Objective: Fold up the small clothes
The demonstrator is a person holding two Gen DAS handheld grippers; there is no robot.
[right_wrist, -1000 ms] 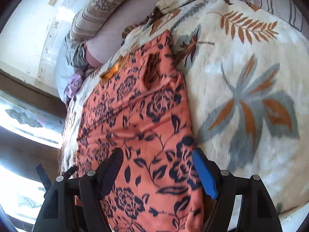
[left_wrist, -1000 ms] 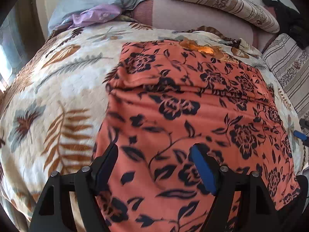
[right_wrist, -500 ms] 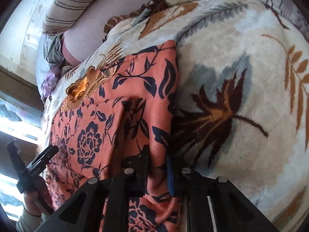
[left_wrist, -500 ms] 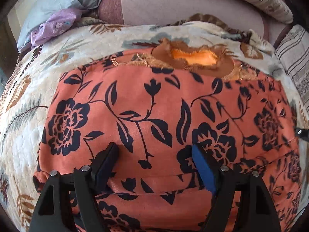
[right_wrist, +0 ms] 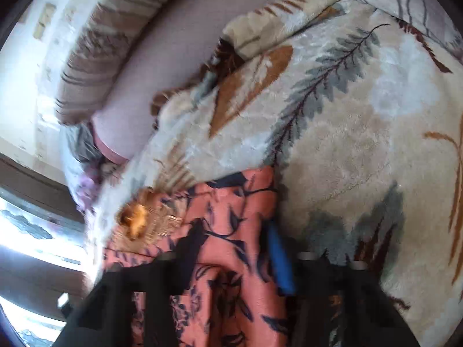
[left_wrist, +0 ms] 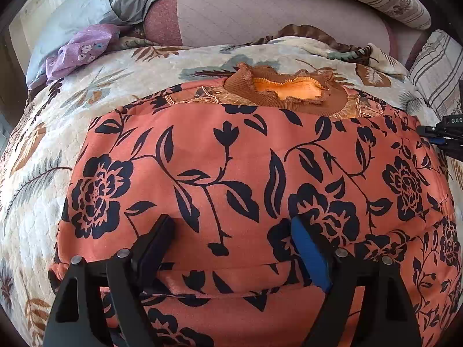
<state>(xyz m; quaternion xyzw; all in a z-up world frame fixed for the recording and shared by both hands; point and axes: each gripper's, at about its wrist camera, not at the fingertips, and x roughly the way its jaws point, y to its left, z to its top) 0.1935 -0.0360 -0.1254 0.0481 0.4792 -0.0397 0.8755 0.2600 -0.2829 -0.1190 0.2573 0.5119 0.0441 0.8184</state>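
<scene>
- Top [left_wrist: 231,179] on bed [left_wrist: 43,202]: light, limp, slick; I'd pinch hems.
- Left gripper [left_wrist: 231,243] spread wide, empty.
- Right gripper [right_wrist: 231,248] clenched on top's edge.

My left wrist view: sharp, evenly daylit, soft shadows, fisheye bending at dark round edges. My right wrist view: heavy motion blur throughout, window [right_wrist: 26,231] lower left blown out white with glare, corners vignetted black.
</scene>
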